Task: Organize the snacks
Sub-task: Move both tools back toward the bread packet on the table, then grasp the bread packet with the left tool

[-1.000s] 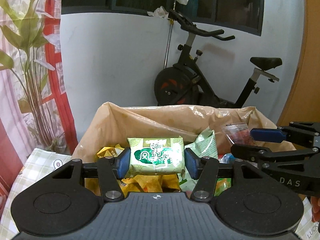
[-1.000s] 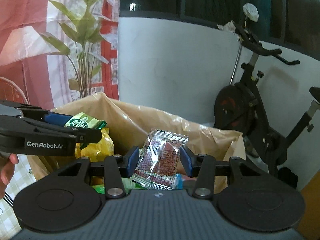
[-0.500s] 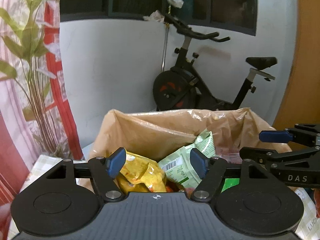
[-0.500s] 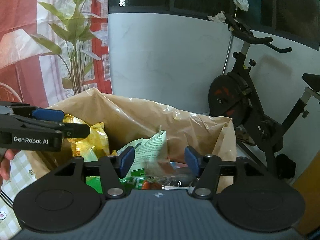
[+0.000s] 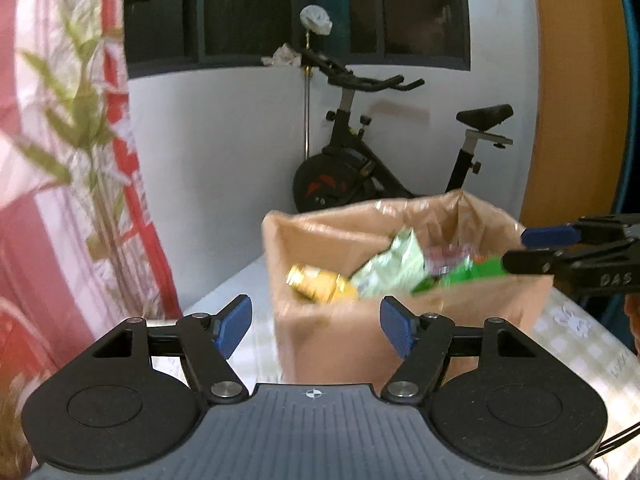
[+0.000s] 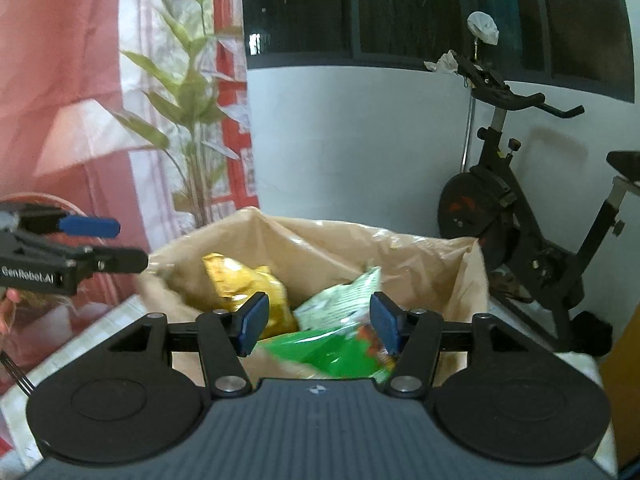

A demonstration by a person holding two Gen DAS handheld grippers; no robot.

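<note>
I have both claws drawn back from the brown bag (image 5: 352, 332), each pointing forward and tipped somewhat downward toward it. My left claw (image 5: 316, 326) stands spread, its blue pads wide apart with nothing between them; its jaws have just been opening, and they frame the near face of the bag from a little way off. In the right wrist view it shows at the left edge (image 6: 108, 242), level and side-on, clear of the bag's rim, with a bit of the hand that holds it just beneath.

My right claw (image 6: 318, 324) is parted too, less widely, its jaws having just been opening as well, and it pinches nothing. It looks over the bag's near edge; from the left wrist view it reaches in from the right (image 5: 528, 248) above the bag's right side.

The snacks lie inside the bag: a yellow packet (image 6: 244, 284) toward the left, a pale green packet (image 6: 340, 296) in the middle leaning up, and a bright green packet (image 6: 328, 352) nearest my right claw, all somewhat blurred. The bag stands open on the table (image 5: 572, 320), which wears a light checked cloth. Behind it are a white wall, an exercise bike (image 6: 520, 216) and a red curtain printed with leaves (image 5: 60, 160).
</note>
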